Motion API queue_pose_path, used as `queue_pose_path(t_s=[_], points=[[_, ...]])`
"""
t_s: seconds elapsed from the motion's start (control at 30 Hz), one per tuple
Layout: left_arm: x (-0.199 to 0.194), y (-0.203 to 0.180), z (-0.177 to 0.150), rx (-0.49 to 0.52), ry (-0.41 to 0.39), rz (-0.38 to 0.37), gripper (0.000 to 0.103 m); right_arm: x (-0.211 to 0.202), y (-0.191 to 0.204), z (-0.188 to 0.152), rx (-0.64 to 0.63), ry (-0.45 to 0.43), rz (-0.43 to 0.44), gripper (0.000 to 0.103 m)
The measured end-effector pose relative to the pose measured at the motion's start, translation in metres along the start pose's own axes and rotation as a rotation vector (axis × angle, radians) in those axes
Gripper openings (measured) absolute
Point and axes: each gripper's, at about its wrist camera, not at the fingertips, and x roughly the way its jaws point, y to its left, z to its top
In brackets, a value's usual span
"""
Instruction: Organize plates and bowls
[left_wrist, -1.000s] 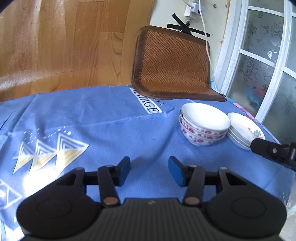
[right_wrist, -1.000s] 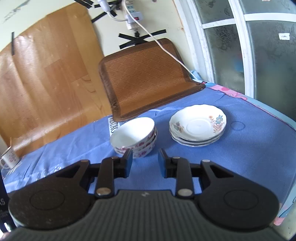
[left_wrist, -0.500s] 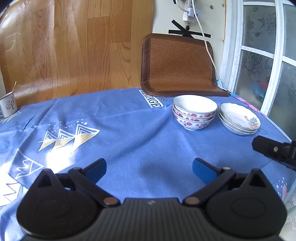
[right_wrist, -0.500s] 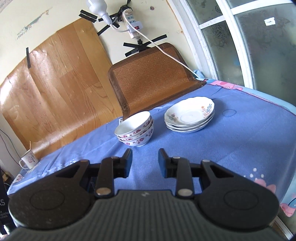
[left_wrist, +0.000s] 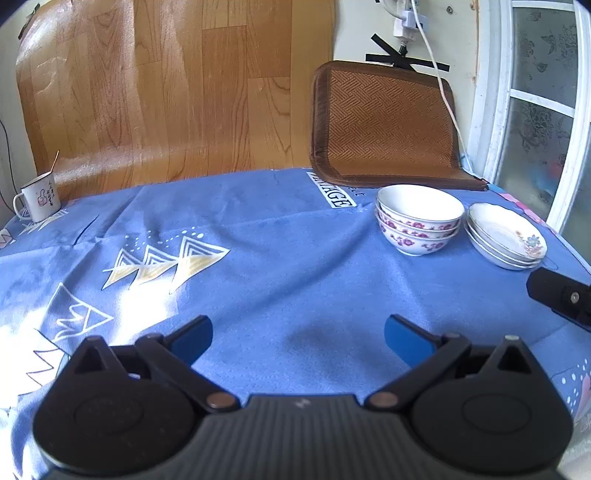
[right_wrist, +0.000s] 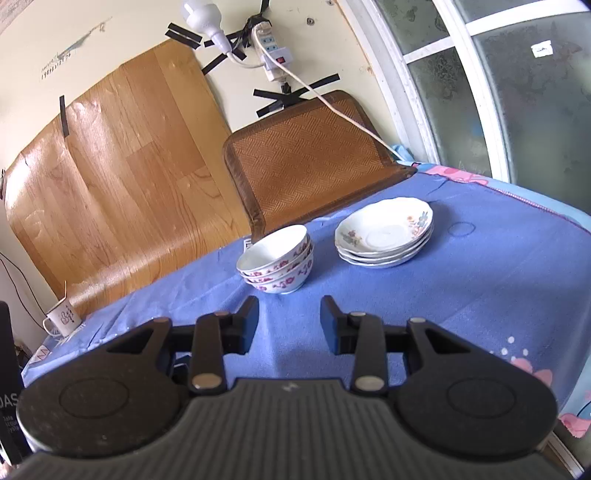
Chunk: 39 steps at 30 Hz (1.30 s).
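Observation:
A stack of three white bowls with purple flowers (left_wrist: 419, 221) stands on the blue tablecloth (left_wrist: 258, 258) at the far right; it also shows in the right wrist view (right_wrist: 277, 260). Just right of it is a stack of white floral plates (left_wrist: 506, 240), also in the right wrist view (right_wrist: 384, 234). My left gripper (left_wrist: 298, 338) is open wide and empty, well short of the bowls. My right gripper (right_wrist: 289, 321) is partly open and empty, a short way in front of the bowls. Part of the right gripper shows in the left wrist view (left_wrist: 561, 297).
A white enamel mug (left_wrist: 37, 197) stands at the far left of the table, also in the right wrist view (right_wrist: 62, 317). A brown woven mat (left_wrist: 384, 125) and a wooden board (left_wrist: 166, 92) lean on the wall behind. A window (right_wrist: 517, 92) is to the right.
Both grippers have drawn back and up from the bowls and plates. My left gripper has opened wide from a narrower gap. The stacks have not moved.

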Motion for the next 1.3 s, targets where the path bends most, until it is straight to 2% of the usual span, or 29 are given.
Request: queue_pose_path(t_s=[0.07,0.13,0.23,0.77,0.9,1.07,1.2,1.3], points=[[0.001,0.003,-0.001,-0.01,-0.008,0.011,0.103,0.002,0.001,-0.001,-0.003,0.007,0.001,0.04],[0.0,0.005,-0.002,-0.024,-0.031,0.041,0.103,0.004,0.002,-0.002,-0.01,0.011,0.002,0.045],[0.001,0.01,-0.003,-0.048,-0.041,0.057,0.103,0.006,0.005,-0.004,-0.021,0.01,-0.004,0.048],[0.027,0.02,0.0,-0.045,0.064,0.008,0.103,0.026,0.013,-0.003,-0.034,0.022,-0.021,0.049],[0.036,0.025,0.015,-0.067,0.08,-0.055,0.103,0.038,0.008,0.011,-0.023,0.032,-0.003,0.049],[0.051,0.033,0.063,-0.109,0.071,-0.163,0.102,0.062,0.001,0.048,-0.062,0.036,0.006,0.049],[0.066,0.019,0.098,-0.09,0.086,-0.277,0.101,0.09,-0.014,0.078,-0.048,0.134,0.04,0.045],[0.087,0.005,0.112,-0.081,0.133,-0.307,0.093,0.113,-0.019,0.097,-0.077,0.201,0.056,0.039]])
